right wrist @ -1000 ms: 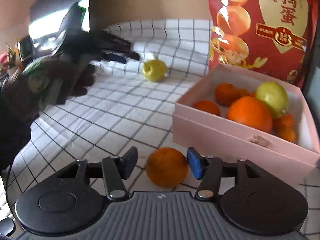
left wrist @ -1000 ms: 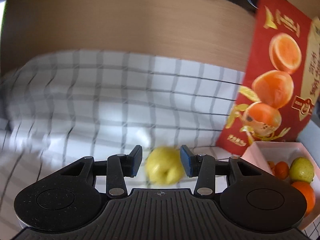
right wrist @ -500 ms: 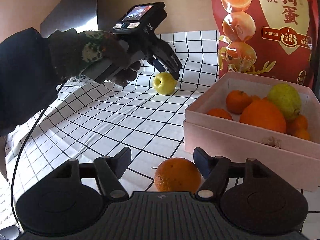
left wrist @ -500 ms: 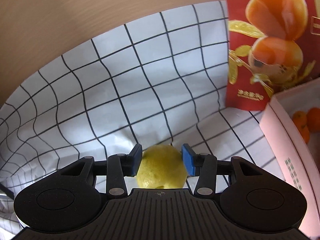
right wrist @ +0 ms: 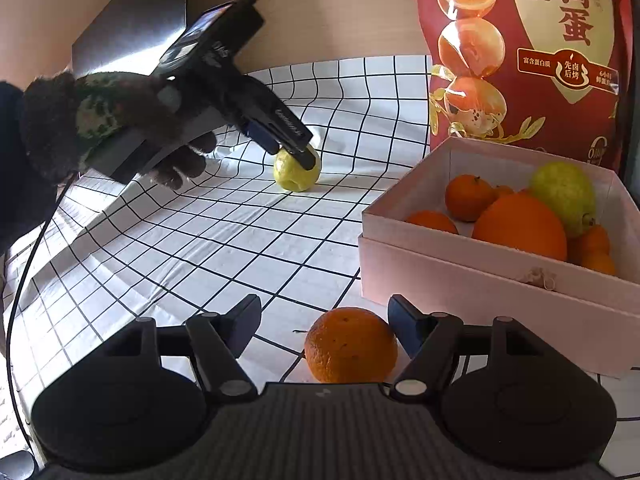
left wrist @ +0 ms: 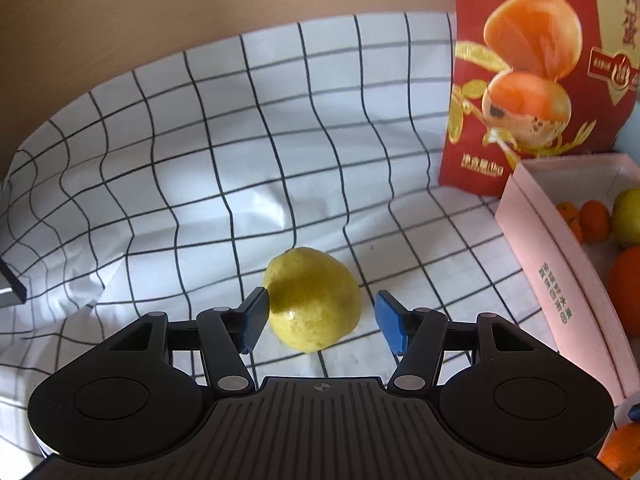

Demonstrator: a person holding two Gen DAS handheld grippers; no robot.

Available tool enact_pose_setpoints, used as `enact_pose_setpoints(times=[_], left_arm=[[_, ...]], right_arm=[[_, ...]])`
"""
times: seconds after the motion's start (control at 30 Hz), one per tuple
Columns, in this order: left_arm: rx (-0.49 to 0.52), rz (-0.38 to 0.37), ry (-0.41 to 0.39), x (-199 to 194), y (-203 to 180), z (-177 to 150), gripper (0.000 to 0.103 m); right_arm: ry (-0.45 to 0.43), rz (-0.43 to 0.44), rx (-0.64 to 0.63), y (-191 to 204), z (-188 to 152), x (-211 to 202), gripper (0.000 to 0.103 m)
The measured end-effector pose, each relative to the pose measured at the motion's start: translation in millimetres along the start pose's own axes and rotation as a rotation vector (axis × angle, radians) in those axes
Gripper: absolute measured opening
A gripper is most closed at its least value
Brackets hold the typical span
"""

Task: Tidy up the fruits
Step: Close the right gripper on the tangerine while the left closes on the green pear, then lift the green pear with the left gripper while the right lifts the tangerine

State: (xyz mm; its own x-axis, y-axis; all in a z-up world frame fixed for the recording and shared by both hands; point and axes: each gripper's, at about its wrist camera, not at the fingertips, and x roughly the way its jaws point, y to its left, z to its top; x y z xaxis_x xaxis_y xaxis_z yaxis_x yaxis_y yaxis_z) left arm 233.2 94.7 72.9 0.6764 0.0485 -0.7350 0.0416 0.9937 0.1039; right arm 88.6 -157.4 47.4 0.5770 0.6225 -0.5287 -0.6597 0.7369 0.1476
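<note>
The left tool (left wrist: 320, 316) stands open around a yellow fruit (left wrist: 314, 300) at lower centre of the left wrist view: its left blue pad touches or nearly touches the skin, while the right pad stands apart from it. In the right wrist view the same tool slants down from the upper left, held by a gloved hand (right wrist: 120, 128), its near finger crossing the top of the yellow fruit; a black cable hangs from the hand down the left edge. The right tool (right wrist: 324, 322) is also open, low in the frame, with an orange (right wrist: 351, 345) lying on the checked cloth (right wrist: 224, 240) between its fingers, close to the right one; whether that one touches cannot be told. Just right of the orange sits a pink box (right wrist: 460, 280) holding oranges, small mandarins and a yellow-green fruit, partly cut by the frame edge. Behind the box stands a red printed bag (right wrist: 528, 52), its top cropped.
</note>
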Motion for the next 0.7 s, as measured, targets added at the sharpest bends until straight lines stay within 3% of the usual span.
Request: enact_pose_setpoints(times=[0.1, 0.23, 0.33, 0.47, 0.7], left_arm=[[0.004, 0.048, -0.034, 7.8, -0.1, -9.2, 0.064], [-0.059, 0.103, -0.020, 26.3, 10.9, -16.5, 0.065], [-0.149, 0.080, -0.016, 36.3, 27.8, -16.4, 0.066], [-0.305, -0.026, 0.009, 52.1, 48.2, -16.9, 0.070], [-0.379, -0.015, -0.015, 61.6, 52.2, -9.7, 0.072]], right_arm=[[0.000, -0.004, -0.007, 0.8, -0.6, 0.2, 0.071], [-0.002, -0.005, -0.020, 1.7, -0.5, -0.3, 0.071], [-0.001, -0.003, -0.016, 0.1, -0.2, 0.0, 0.071], [0.001, 0.000, -0.012, -1.1, -0.3, 0.7, 0.071], [0.007, 0.001, 0.002, -2.8, -0.9, 1.8, 0.072]])
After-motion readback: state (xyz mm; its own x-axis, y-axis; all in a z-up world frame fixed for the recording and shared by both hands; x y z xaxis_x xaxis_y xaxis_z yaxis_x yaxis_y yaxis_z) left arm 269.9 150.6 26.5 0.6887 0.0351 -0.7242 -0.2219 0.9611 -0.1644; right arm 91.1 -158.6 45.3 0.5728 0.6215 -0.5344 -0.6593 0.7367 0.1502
